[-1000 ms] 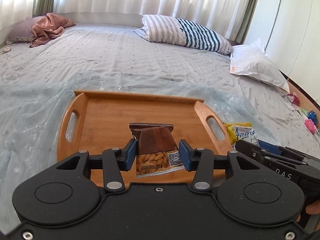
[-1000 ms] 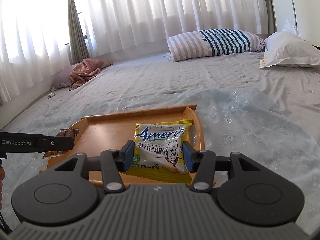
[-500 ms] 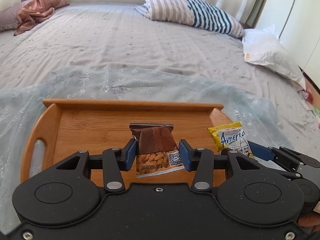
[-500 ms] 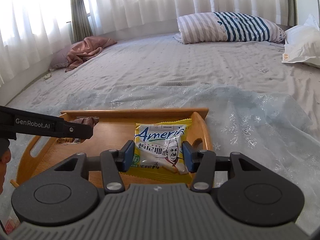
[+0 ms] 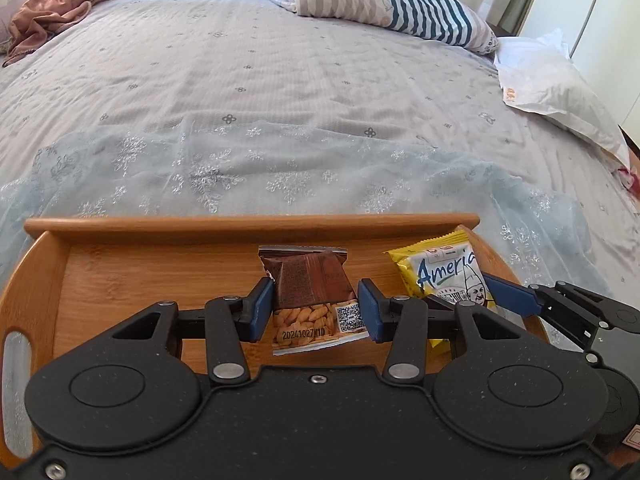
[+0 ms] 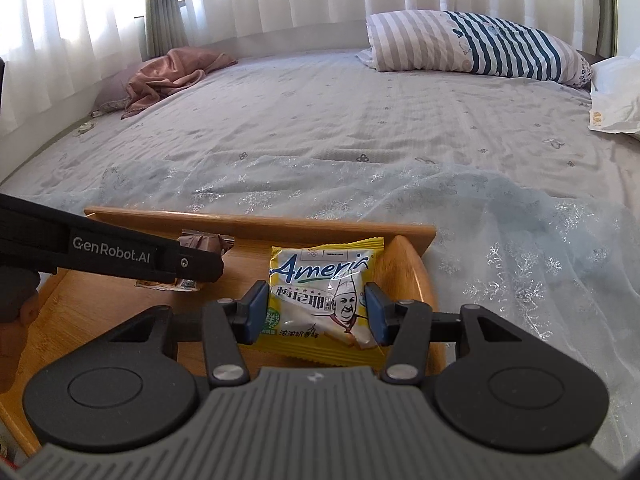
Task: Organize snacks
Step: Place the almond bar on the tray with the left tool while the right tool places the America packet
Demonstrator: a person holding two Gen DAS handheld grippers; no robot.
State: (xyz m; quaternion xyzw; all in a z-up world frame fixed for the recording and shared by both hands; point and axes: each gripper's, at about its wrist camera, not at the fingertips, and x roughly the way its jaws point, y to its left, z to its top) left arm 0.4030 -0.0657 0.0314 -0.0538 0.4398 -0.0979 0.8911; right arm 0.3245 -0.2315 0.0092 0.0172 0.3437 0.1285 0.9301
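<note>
The left gripper (image 5: 316,312) is clamped on the brown pack (image 5: 310,280), over the middle of the tray (image 5: 248,225). The right gripper (image 6: 316,316) grips the yellow pack (image 6: 320,284) above the tray's right end. I judge both are not yet released; no snack lies loose in the tray.

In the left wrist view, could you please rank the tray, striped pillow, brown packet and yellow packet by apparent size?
1. Tray
2. Striped pillow
3. Brown packet and yellow packet: alike; the yellow one is partly hidden.
</note>
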